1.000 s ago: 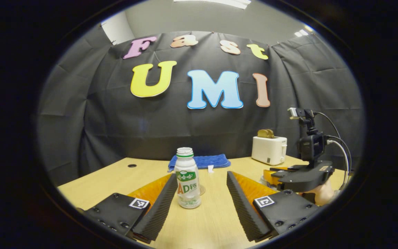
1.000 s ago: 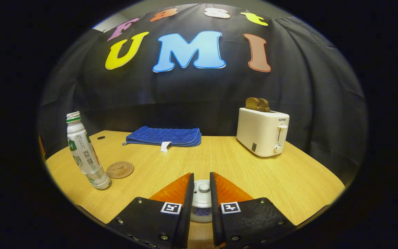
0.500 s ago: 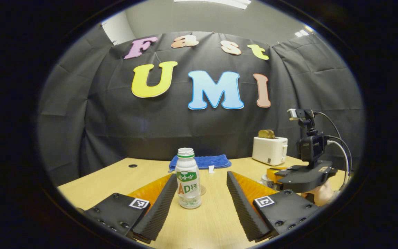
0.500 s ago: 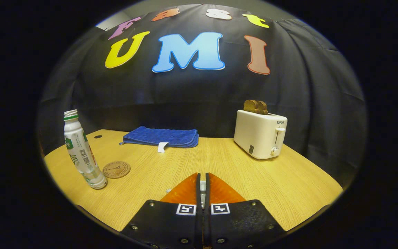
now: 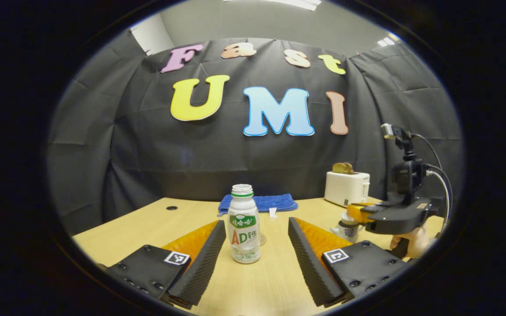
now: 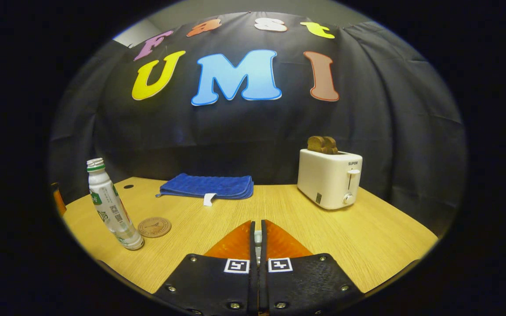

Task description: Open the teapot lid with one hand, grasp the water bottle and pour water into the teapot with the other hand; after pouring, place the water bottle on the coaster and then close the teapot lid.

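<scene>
Wooden desk [image 5: 156,224] carries the water bottle [image 5: 244,224], upright between the left gripper [image 5: 255,245]'s wide fingers, untouched. In the right gripper view, the right gripper [image 6: 258,237]'s fingers pinch the teapot lid [image 6: 258,237]; that thin hold could slip, dropping it.

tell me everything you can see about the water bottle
The water bottle is a small white plastic bottle with a green neck ring and a printed label in green and orange. Its cap is off, the threaded mouth open. It stands upright on the wooden table, between the spread fingers of the left gripper, neither of which touches it. In the right gripper view the round coaster lies right beside its base.
</scene>
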`<state>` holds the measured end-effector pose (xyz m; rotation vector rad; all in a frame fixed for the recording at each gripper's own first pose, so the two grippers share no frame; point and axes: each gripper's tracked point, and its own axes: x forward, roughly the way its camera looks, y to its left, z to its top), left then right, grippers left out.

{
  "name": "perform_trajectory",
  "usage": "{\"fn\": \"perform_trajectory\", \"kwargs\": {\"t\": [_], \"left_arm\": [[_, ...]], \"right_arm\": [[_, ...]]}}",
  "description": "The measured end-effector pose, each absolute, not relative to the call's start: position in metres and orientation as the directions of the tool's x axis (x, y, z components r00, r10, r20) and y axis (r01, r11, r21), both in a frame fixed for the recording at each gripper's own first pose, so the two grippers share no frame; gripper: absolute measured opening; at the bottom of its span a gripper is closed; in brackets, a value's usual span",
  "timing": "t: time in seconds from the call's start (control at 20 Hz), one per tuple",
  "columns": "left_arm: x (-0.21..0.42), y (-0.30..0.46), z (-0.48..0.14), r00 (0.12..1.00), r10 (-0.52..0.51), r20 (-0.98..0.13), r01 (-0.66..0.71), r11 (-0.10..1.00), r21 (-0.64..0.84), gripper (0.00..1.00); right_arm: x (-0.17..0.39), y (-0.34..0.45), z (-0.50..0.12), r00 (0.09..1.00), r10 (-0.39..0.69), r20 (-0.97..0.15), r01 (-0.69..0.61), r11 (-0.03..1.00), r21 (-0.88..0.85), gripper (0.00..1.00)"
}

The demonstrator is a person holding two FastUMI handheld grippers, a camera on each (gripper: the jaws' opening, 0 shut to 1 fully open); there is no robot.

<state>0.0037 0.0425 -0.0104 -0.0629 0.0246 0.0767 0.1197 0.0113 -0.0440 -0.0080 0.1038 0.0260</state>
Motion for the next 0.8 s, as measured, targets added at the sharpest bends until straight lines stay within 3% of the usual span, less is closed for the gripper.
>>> {"fn": "perform_trajectory", "kwargs": {"t": [0.35,0.8], "left_arm": [[0.009,0.046,-0.023,0.994,0.089,-0.057,-0.092,0.994,-0.059,1.00],[0.033,0.043,-0.028,0.996,0.071,-0.055,-0.075,0.994,-0.081,1.00]], "right_arm": [[0.121,-0.020,-0.017,0.999,-0.030,-0.025,0.029,0.999,-0.017,0.01],[0.127,-0.063,-0.030,0.997,-0.073,-0.022,0.074,0.996,0.046,0.01]]}}
